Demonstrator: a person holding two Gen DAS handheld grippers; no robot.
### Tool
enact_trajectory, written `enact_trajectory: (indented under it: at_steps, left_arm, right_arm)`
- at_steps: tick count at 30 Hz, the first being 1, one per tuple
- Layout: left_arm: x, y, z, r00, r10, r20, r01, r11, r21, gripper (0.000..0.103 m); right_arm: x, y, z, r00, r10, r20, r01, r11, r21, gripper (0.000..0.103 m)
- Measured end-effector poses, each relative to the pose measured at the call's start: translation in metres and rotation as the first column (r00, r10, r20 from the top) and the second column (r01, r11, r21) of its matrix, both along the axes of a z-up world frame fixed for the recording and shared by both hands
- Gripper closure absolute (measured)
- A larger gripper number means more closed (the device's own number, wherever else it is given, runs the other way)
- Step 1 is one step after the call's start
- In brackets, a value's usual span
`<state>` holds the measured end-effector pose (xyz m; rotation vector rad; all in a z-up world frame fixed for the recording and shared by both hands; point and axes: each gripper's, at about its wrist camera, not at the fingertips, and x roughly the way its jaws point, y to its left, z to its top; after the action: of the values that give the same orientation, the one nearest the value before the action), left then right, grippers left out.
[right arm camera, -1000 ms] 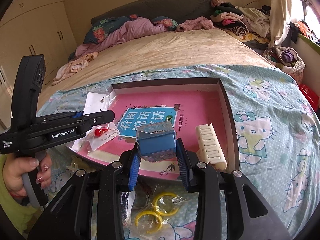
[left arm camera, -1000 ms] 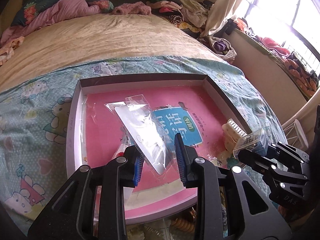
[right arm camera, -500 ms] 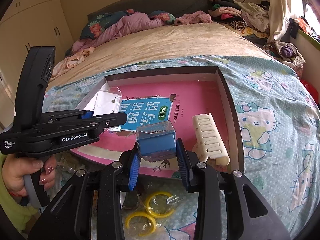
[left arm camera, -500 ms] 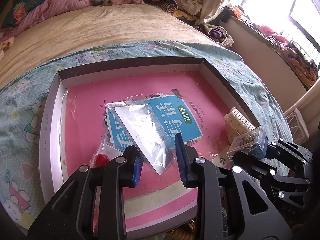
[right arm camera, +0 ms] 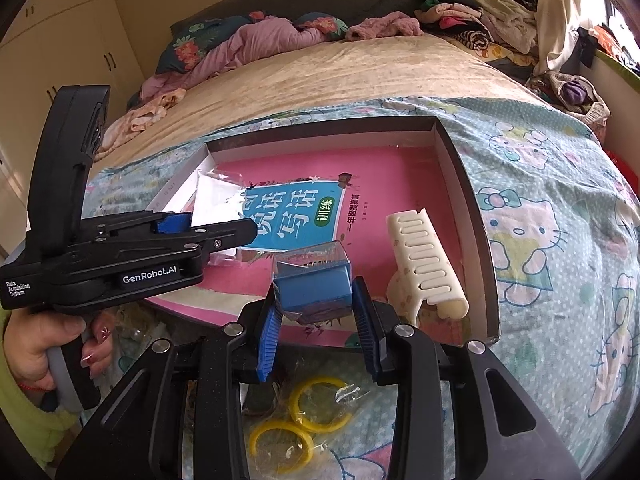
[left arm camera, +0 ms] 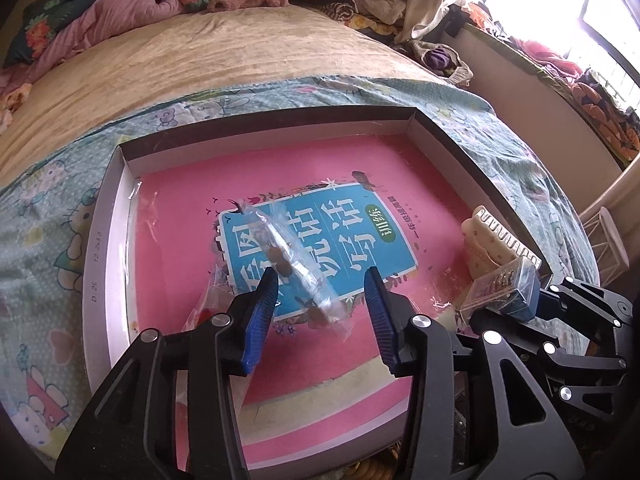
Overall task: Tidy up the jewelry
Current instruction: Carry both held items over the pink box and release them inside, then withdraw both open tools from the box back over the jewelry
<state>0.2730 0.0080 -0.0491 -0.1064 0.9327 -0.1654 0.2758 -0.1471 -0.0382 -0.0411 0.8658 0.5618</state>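
Gaping apart, the left gripper [left arm camera: 320, 300] frames a crinkled clear plastic jewelry packet [left arm camera: 298, 268] mid-frame over the glossy pink shallow cardboard tray [left arm camera: 106, 240]; lower centre, the right gripper [right arm camera: 314, 308] clamps a blue-based transparent rectangular box [right arm camera: 314, 284].

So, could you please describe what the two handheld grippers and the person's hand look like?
Both grippers, left and right, are black plastic frames with silver screws and blue ribbed finger pads. The left one's side reads "GenRobot.AI" and "Data Acquisition System" in white, with a grey grip. The hand holding it has glossy pink nails, a red wrist string and a light green sleeve.
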Motion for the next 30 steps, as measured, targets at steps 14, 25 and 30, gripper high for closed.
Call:
enact_trajectory:
  at_steps: [14,25,30]
  left_arm:
    - [-0.012,0.005,0.014,0.999,0.026,0.026,-0.026,1.0,0.017,0.047]
    - [-0.034,0.012,0.034,0.996,0.062,0.06,-0.063,0.998,0.017,0.028]
    - [-0.047,0.012,0.047,0.994,0.068,0.09,-0.07,0.997,0.015,0.018]
  right_arm:
    - [-0.015,-0.011,0.015,1.0,-0.02,0.014,0.019,0.999,0.046,0.056]
    - [-0.034,-0.033,0.039,0.996,-0.079,0.041,0.074,0.99,0.118,0.028]
    - [-0.041,-0.04,0.052,0.994,-0.096,0.06,0.087,0.986,0.144,0.024]
